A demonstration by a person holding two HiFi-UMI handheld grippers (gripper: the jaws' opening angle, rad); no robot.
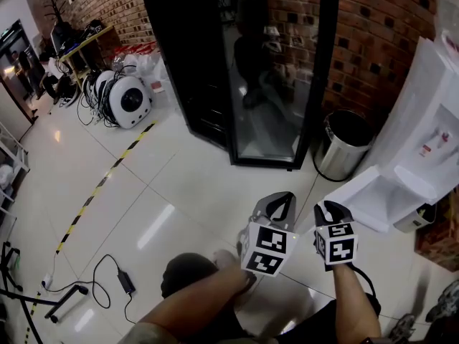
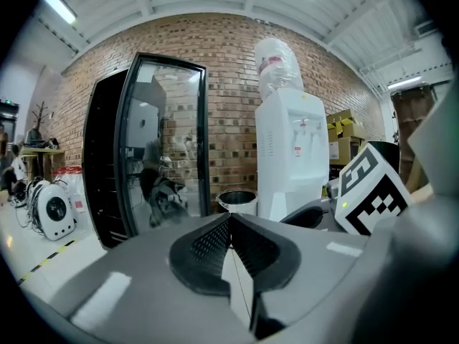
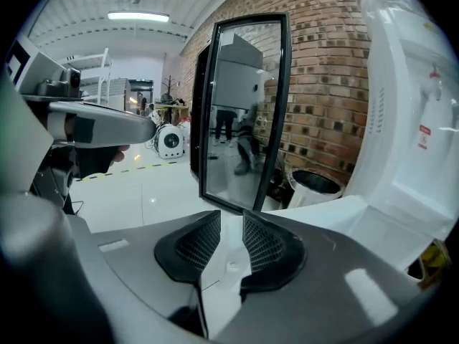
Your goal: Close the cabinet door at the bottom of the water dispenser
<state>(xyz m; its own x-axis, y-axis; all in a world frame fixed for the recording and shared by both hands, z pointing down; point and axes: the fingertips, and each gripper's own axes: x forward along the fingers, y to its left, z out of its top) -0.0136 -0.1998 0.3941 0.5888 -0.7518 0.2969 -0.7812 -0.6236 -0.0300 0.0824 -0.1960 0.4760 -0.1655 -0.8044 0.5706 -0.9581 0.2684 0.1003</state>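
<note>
While the left gripper [image 1: 281,206] hangs clenched and empty, the nearer right gripper [image 1: 330,210] is closing its jaws with the free edge of the cabinet door [image 1: 373,189] in the gap, the door swung out leftward from the base of the water dispenser [image 1: 419,113].

Water dispenser [image 1: 423,120], its bottle [image 1: 448,13] cut by right edge

Bin [image 1: 337,160] between glass cabinet [image 1: 179,56] and water dispenser [image 1: 419,120]
</note>
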